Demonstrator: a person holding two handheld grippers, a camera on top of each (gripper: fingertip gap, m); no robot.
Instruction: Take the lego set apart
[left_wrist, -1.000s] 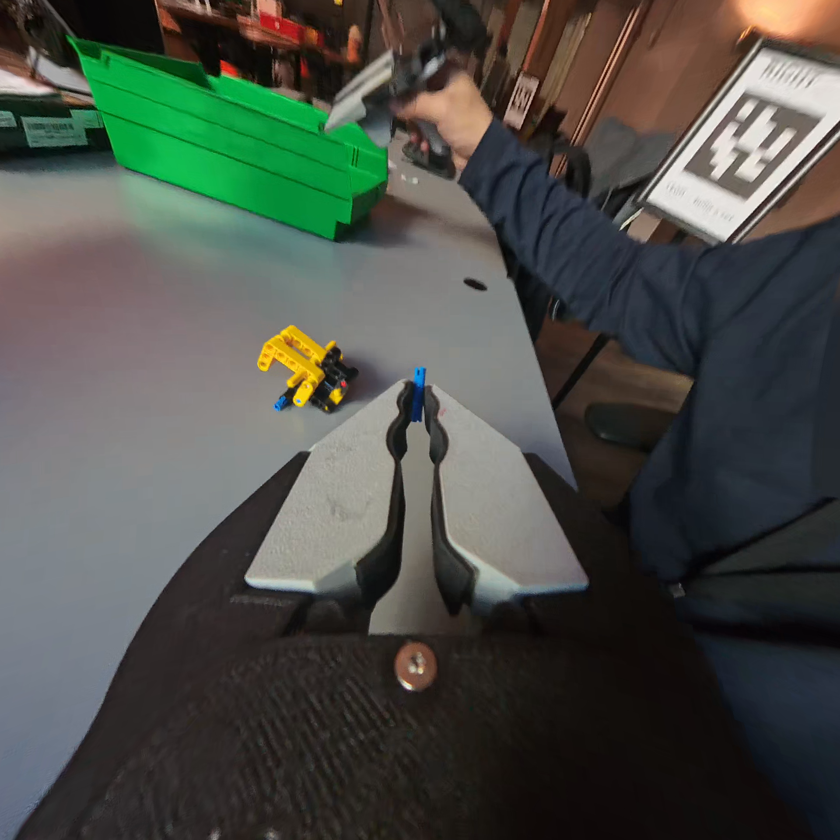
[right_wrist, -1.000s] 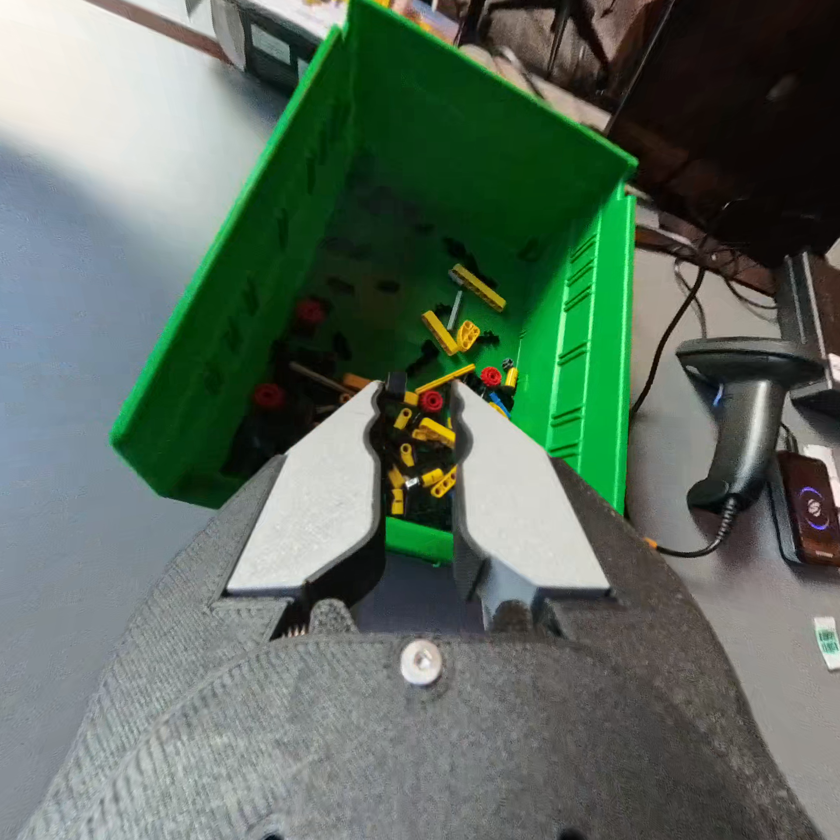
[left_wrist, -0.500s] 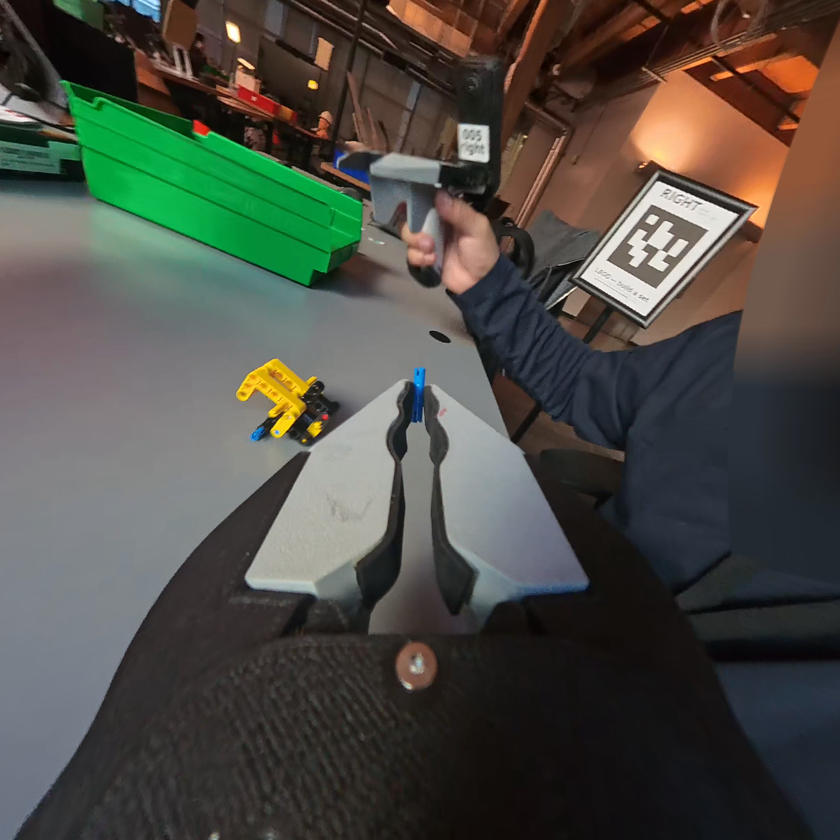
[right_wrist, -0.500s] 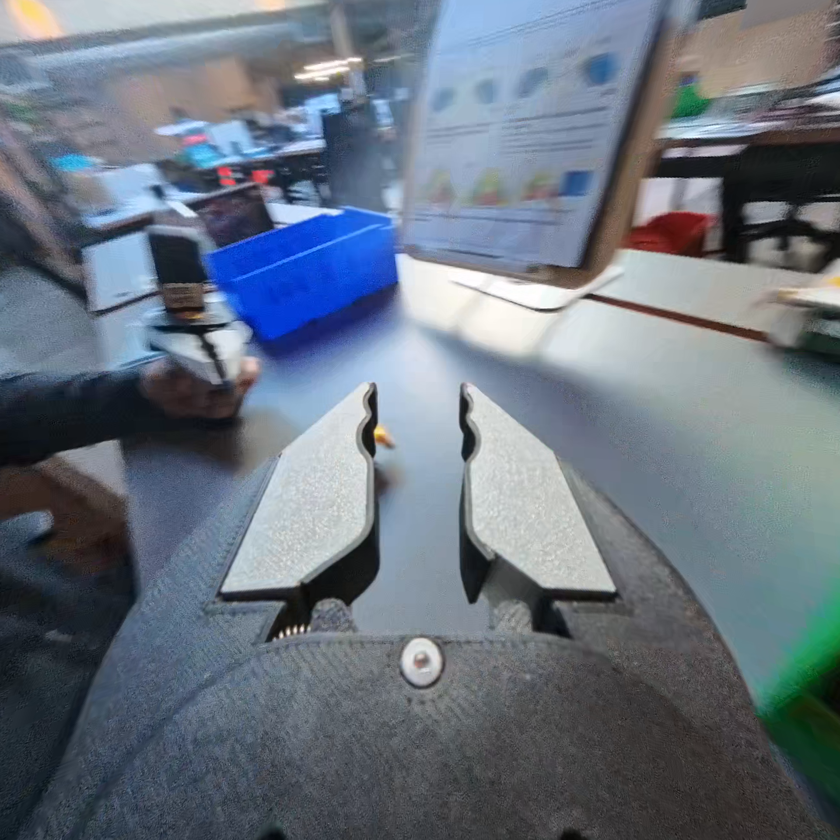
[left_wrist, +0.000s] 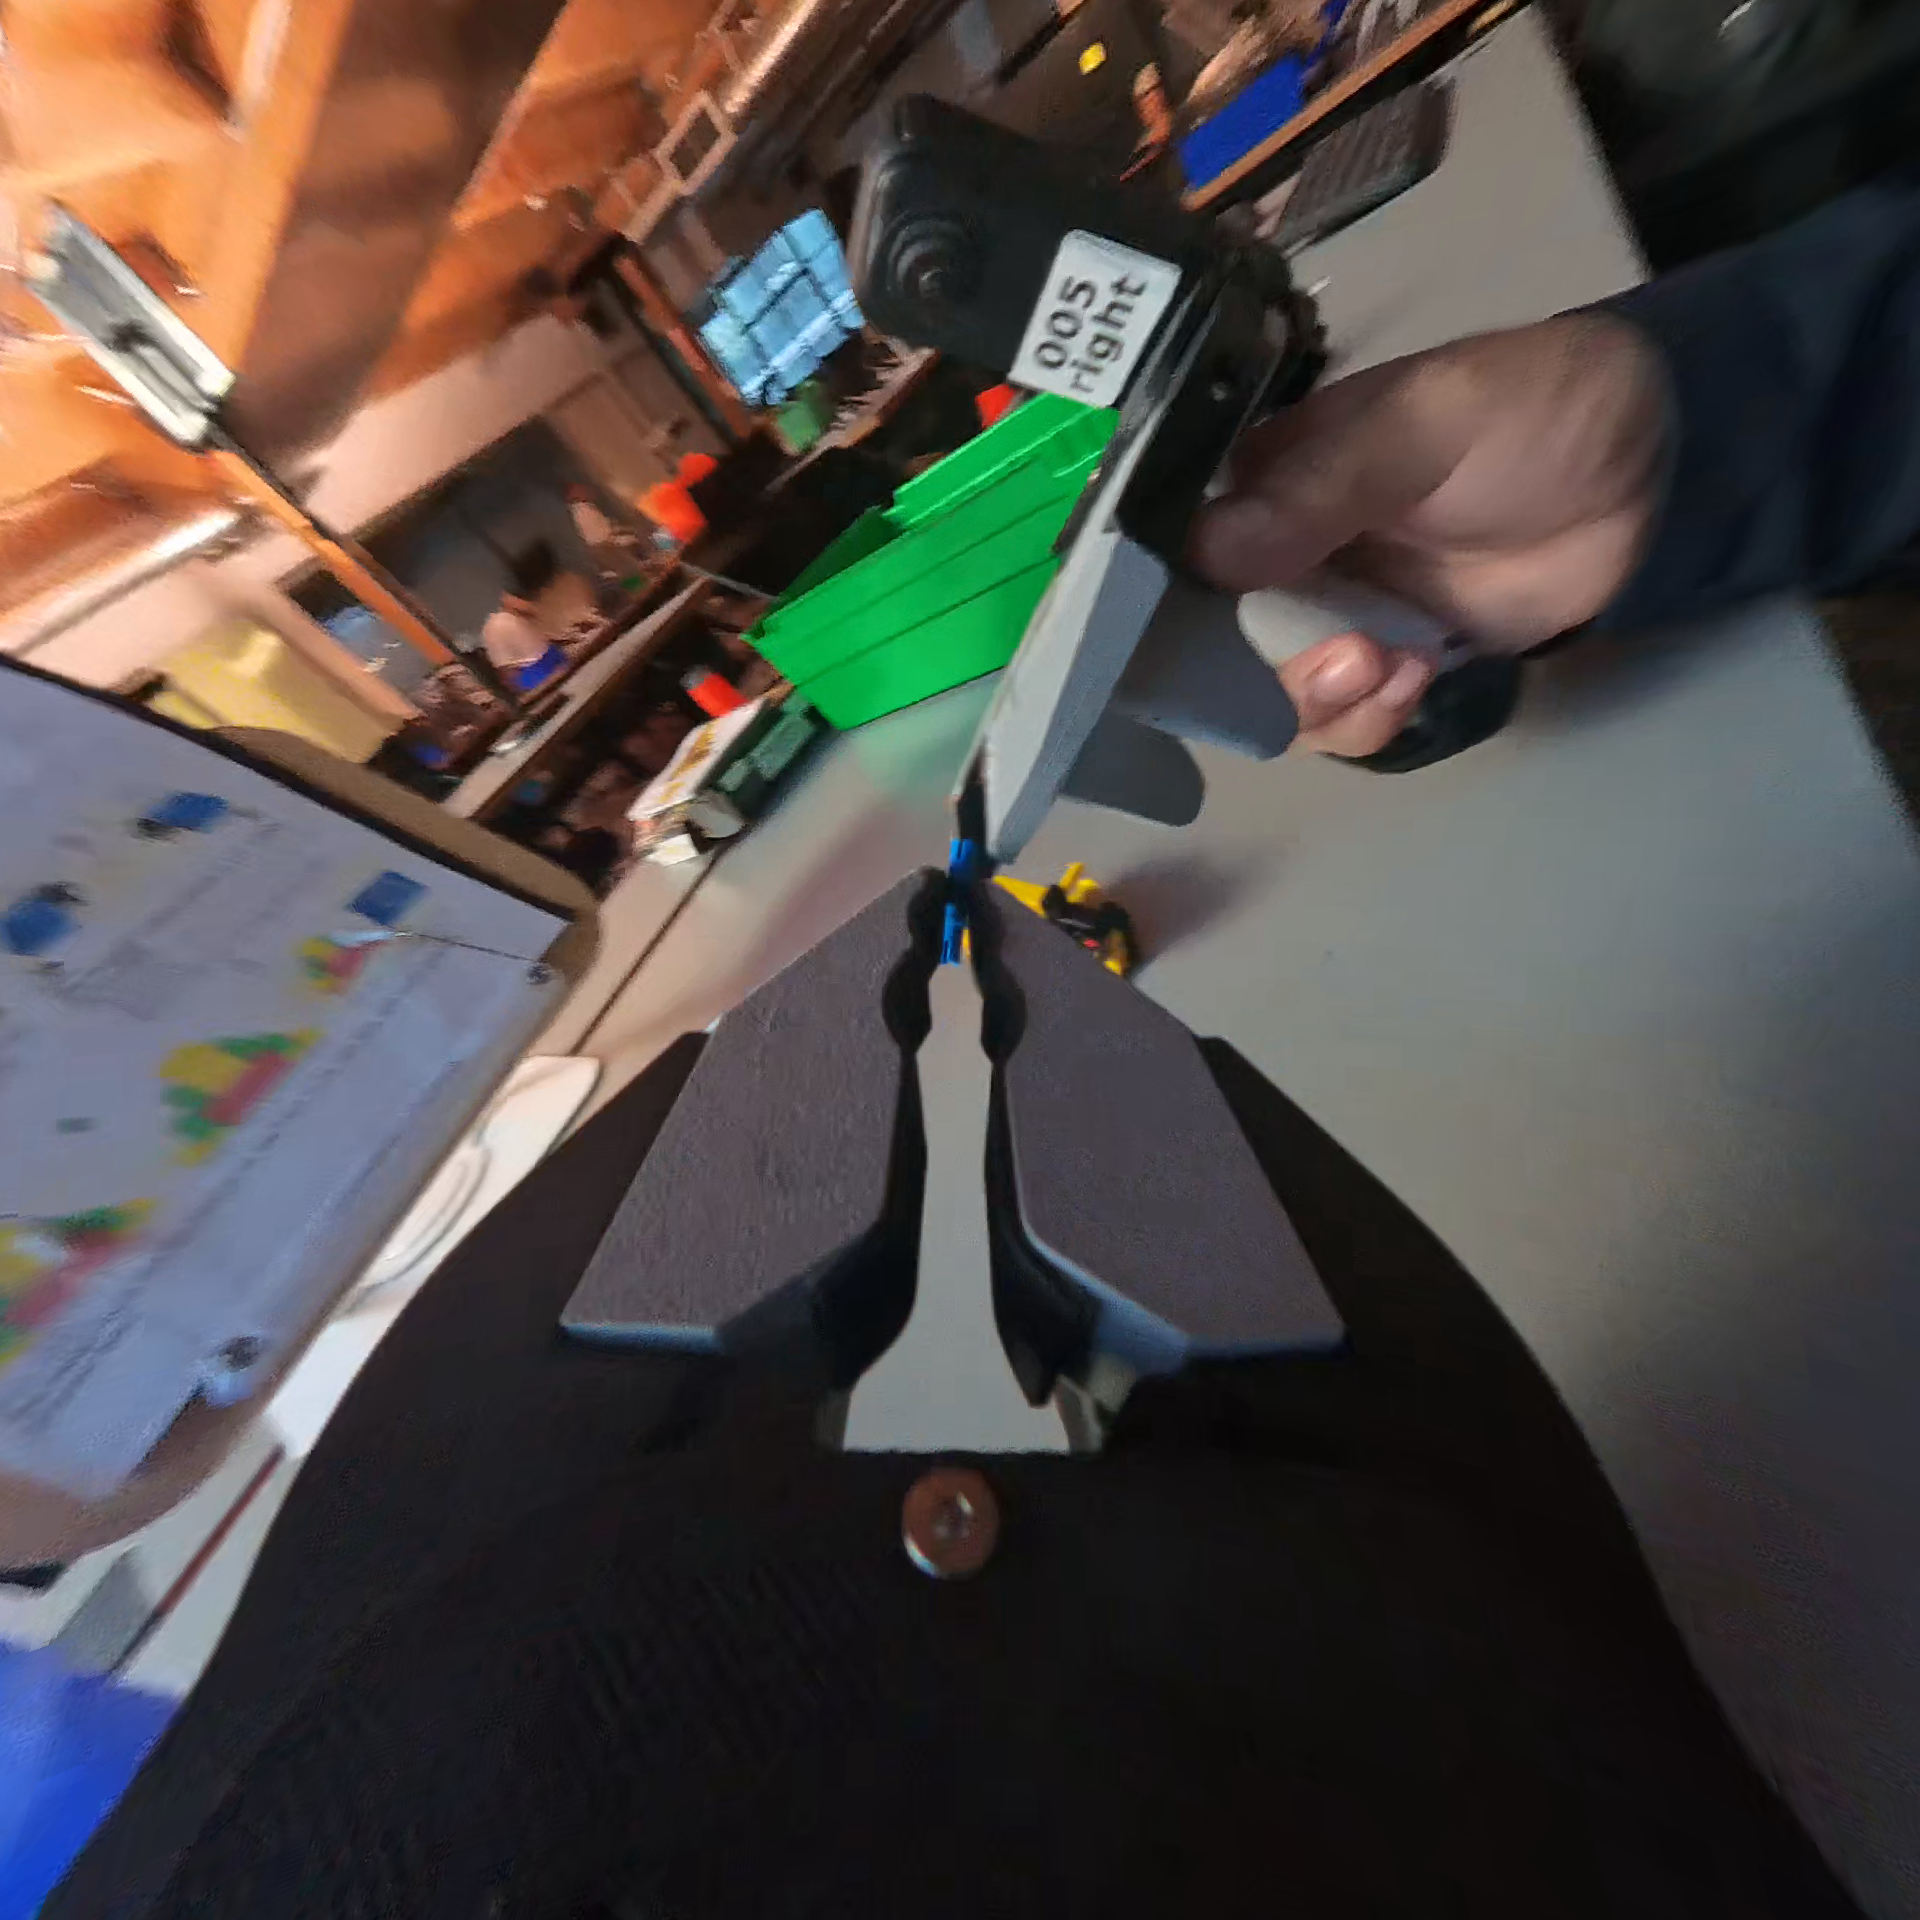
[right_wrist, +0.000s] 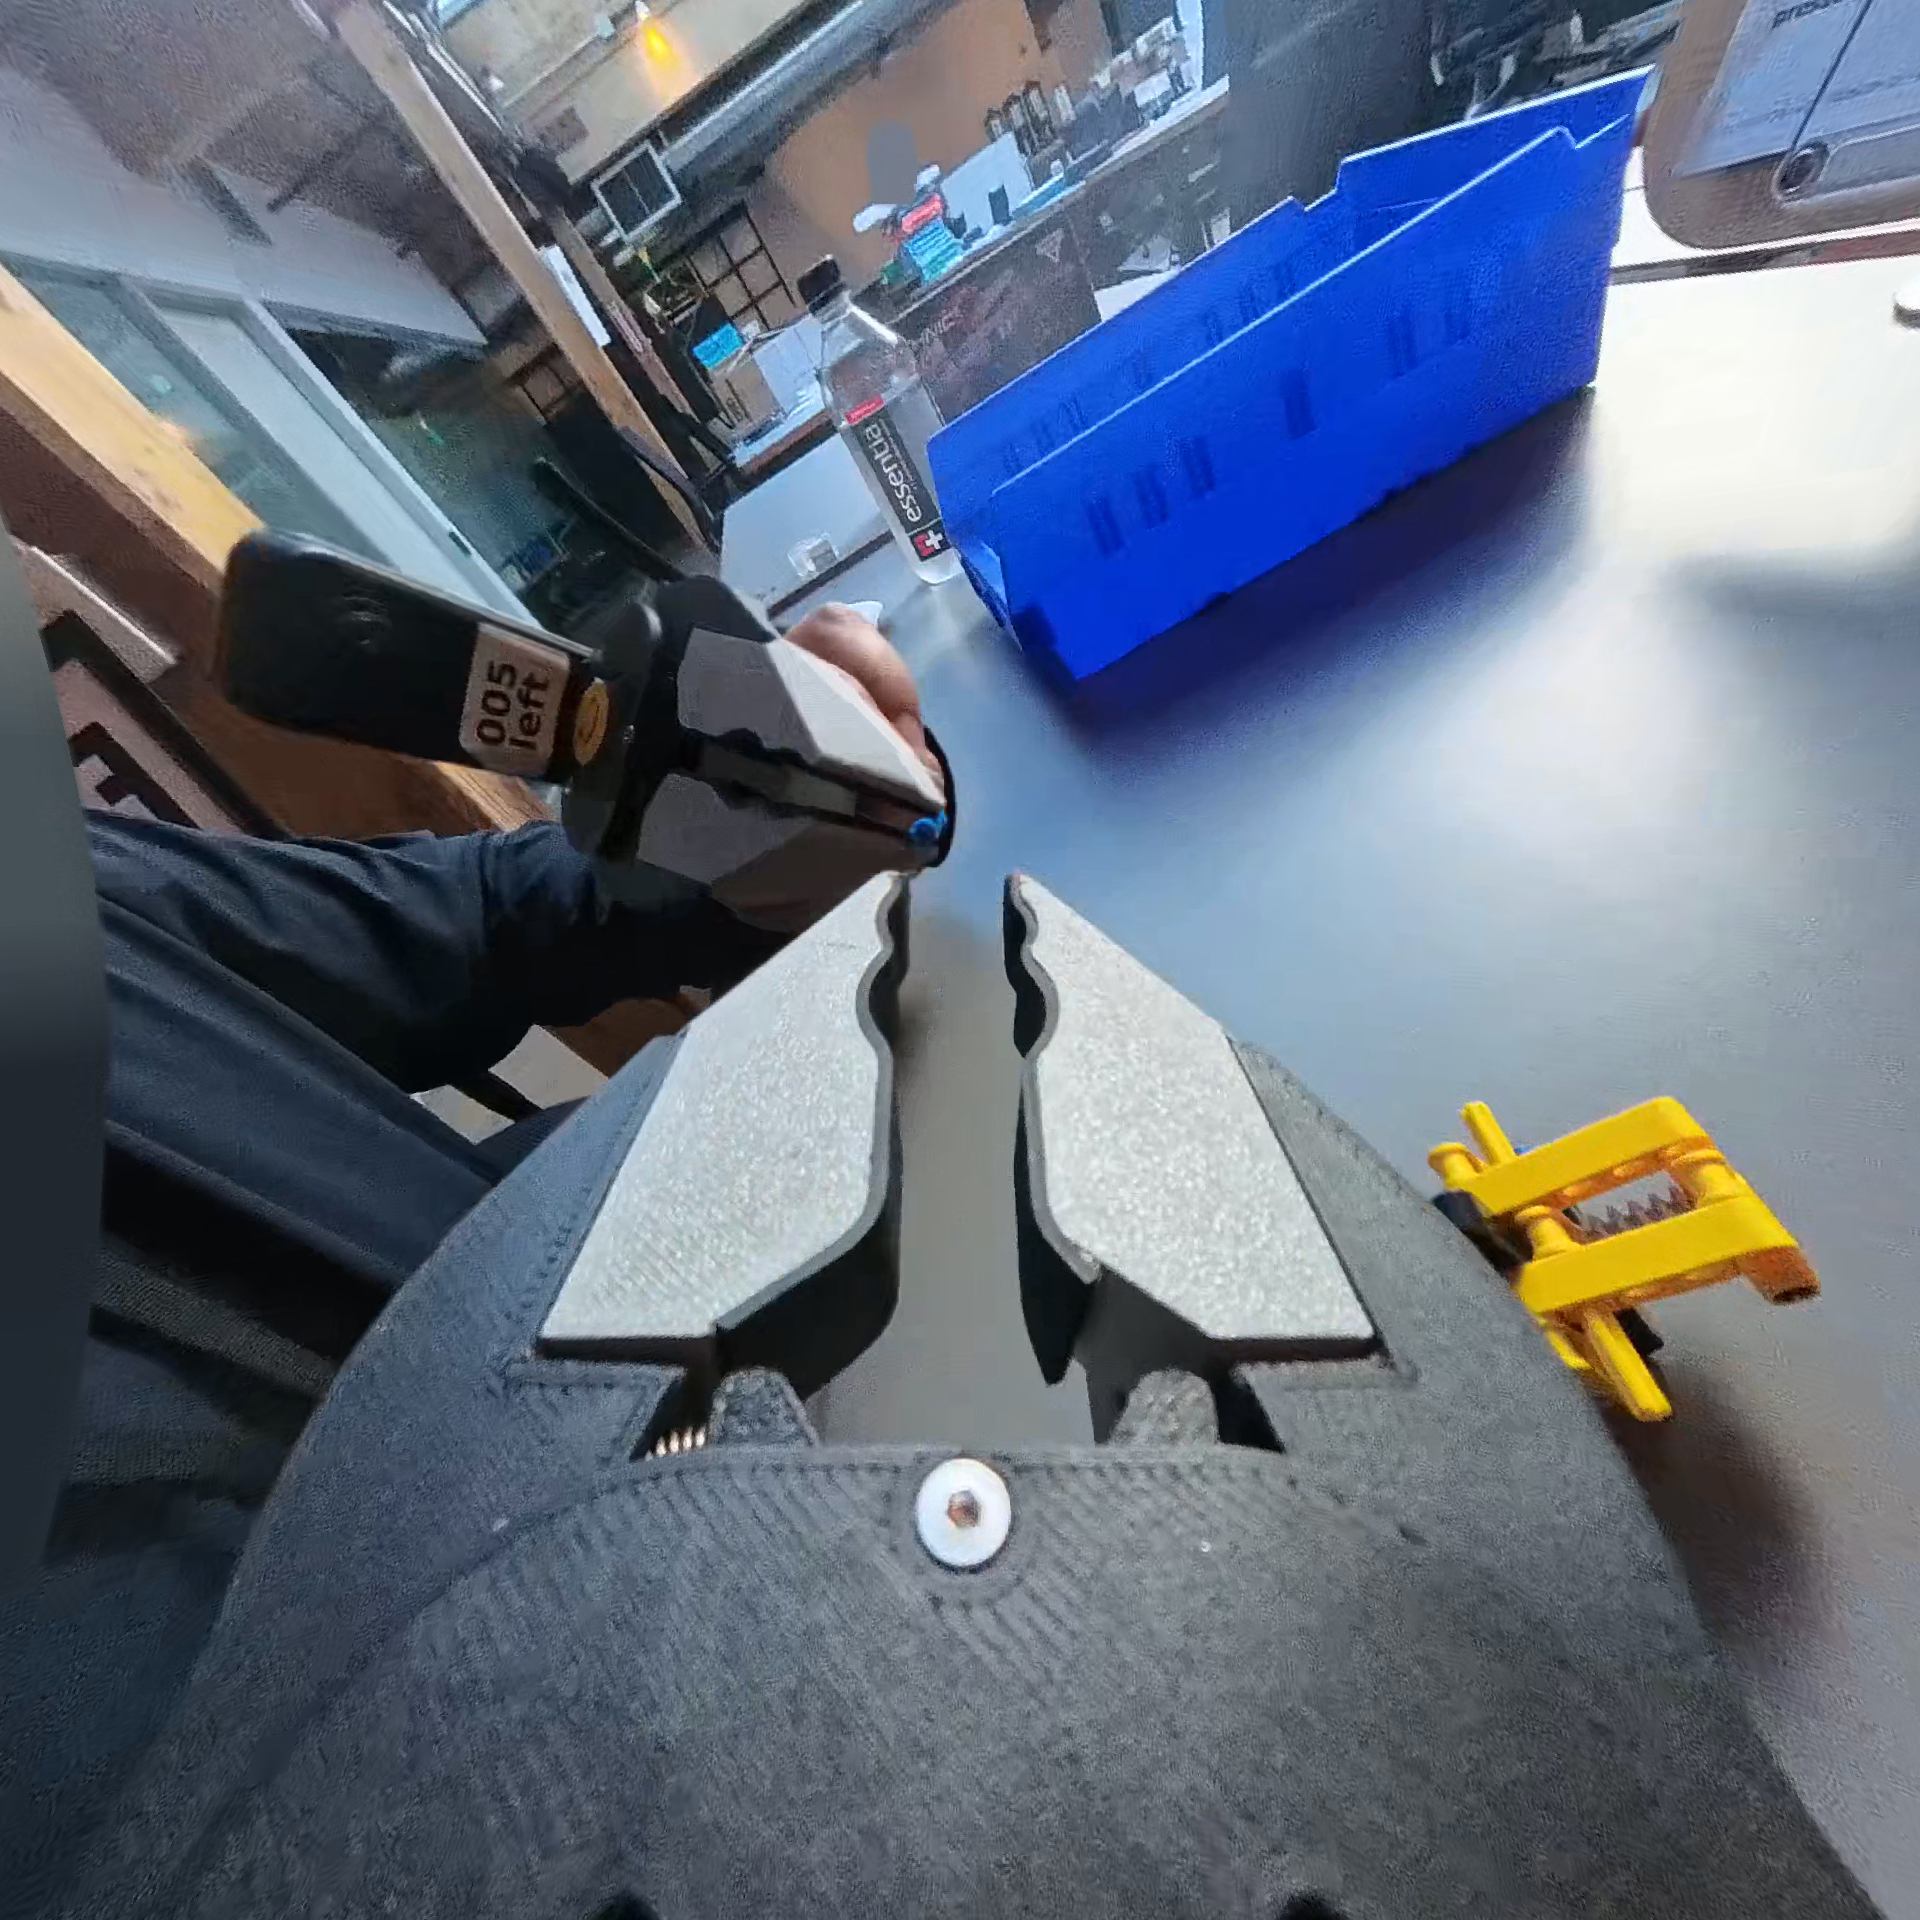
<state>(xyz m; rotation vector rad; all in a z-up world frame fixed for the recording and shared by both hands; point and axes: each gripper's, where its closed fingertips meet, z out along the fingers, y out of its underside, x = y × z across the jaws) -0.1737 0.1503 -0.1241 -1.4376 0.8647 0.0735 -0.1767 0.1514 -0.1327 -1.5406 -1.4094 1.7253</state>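
My left gripper (left_wrist: 954, 902) is shut on a small blue lego pin (left_wrist: 956, 896), held above the grey table. It also shows in the right wrist view (right_wrist: 920, 826) with the blue pin (right_wrist: 923, 828) at its tips. My right gripper (right_wrist: 956, 896) is open and empty, its tips just short of the left gripper's tips. In the left wrist view the right gripper (left_wrist: 982, 821) hangs right above the pin. The yellow and black lego set (right_wrist: 1605, 1231) lies on the table right of my right gripper, and shows partly hidden behind the left fingers (left_wrist: 1081, 920).
A green bin (left_wrist: 935, 582) stands farther back on the table. A blue bin (right_wrist: 1278, 384) and a water bottle (right_wrist: 888, 436) stand at the far side. A board with coloured pictures (left_wrist: 208, 1039) stands at the left. A person's hand (left_wrist: 1455, 509) holds the right gripper. Left and right tips are no more than a few centimetres apart.
My right gripper left the green bin, swung round and came down to the left gripper's tips. My left gripper tilted and turned toward it, still holding the blue pin.
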